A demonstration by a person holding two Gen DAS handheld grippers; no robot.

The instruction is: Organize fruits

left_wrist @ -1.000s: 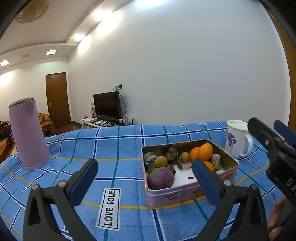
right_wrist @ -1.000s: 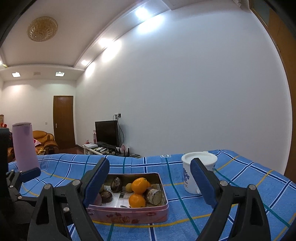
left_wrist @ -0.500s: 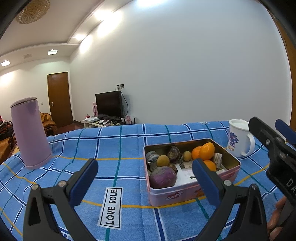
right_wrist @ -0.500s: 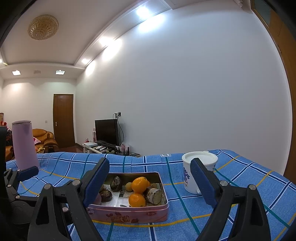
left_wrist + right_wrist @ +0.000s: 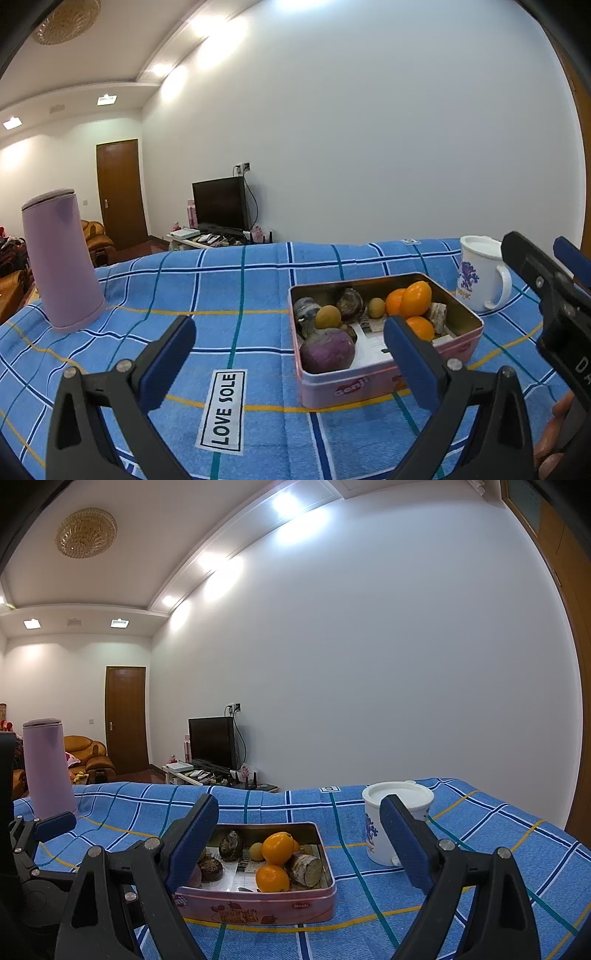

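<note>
Left to right: tall matte lilac tapered flask (image 5: 62,258), then the shallow pink rectangular metal tin (image 5: 384,380) holding glossy oranges (image 5: 277,847) and a smooth purple round fruit (image 5: 327,350), then a white glazed mug (image 5: 480,275). All sit on my blue plaid terry tablecloth (image 5: 236,295) before a bare white wall (image 5: 369,664). My left gripper (image 5: 288,358) and right gripper (image 5: 299,842) both gape wide, holding nothing.

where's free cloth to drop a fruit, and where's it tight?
Widest bare cloth lies between the purple flask and the pink tin, around the LOVE SOLE label. A narrower bare patch runs right of the white mug. Tight: the tin-to-mug gap, and the tin itself, full of fruit.
</note>
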